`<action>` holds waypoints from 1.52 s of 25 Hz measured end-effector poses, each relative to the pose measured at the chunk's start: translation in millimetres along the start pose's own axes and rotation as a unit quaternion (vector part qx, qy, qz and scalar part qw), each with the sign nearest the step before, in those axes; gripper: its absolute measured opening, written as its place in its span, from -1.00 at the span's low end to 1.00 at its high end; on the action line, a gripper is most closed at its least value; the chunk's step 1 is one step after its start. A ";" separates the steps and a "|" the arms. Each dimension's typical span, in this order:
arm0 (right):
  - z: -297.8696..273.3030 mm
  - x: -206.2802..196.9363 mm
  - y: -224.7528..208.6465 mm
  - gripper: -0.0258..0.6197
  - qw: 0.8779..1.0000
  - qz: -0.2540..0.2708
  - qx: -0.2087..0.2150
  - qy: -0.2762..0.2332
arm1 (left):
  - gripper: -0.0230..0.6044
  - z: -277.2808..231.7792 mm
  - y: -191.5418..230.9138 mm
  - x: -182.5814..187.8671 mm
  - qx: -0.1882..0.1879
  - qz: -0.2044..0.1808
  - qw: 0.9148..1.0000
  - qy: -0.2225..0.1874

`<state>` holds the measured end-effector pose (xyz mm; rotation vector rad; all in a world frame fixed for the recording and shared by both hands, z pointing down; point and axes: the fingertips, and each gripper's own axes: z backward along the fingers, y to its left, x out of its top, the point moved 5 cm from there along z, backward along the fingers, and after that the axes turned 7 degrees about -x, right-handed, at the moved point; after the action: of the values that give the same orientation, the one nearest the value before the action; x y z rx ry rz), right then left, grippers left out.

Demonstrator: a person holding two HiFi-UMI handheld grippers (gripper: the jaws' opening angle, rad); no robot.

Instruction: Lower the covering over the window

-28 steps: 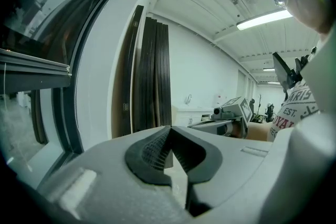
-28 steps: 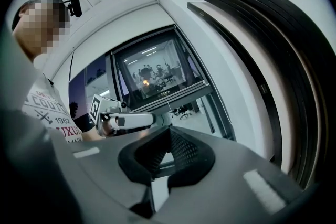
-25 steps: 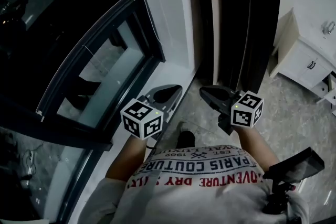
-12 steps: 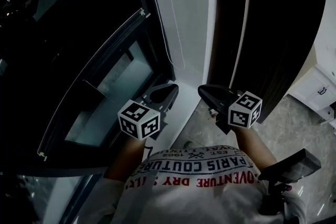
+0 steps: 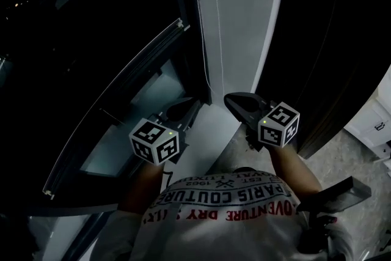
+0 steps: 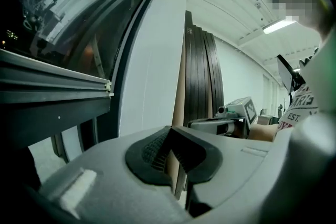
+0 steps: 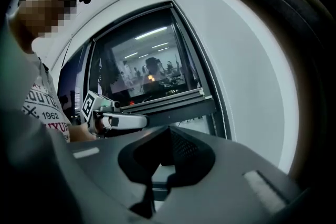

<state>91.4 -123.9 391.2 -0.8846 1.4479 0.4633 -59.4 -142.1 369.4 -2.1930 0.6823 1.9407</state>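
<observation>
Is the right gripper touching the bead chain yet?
Apart. The right gripper view shows the right gripper shut and empty, the bead chain hanging clear to its side.

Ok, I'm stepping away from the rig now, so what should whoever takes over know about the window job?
Left gripper: shut, empty.
Right gripper: shut, empty.
Both are held in front of the white wall strip beside the window.
A thin cord hangs down that strip, untouched.
Done: nothing; the window is uncovered.
Left: probably grasp the cord and pull the covering down.
</observation>
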 end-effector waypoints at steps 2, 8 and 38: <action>-8.1 5.8 0.2 -0.91 1.000 0.007 0.004 -0.001 | -0.92 1.1 2.6 4.2 0.005 0.000 1.000 -0.006; -39.3 27.2 -13.0 -0.91 1.000 0.030 0.002 -0.009 | -0.92 5.8 10.0 12.8 0.019 0.000 1.000 -0.020; -209.1 95.8 -116.0 -0.41 0.983 0.078 -0.156 -0.050 | -0.92 17.9 54.3 21.8 0.051 0.016 0.998 -0.037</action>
<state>53.1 -374.9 348.0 -0.9831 1.3789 0.8594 -96.8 -188.7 355.9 -2.0522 0.7898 1.9457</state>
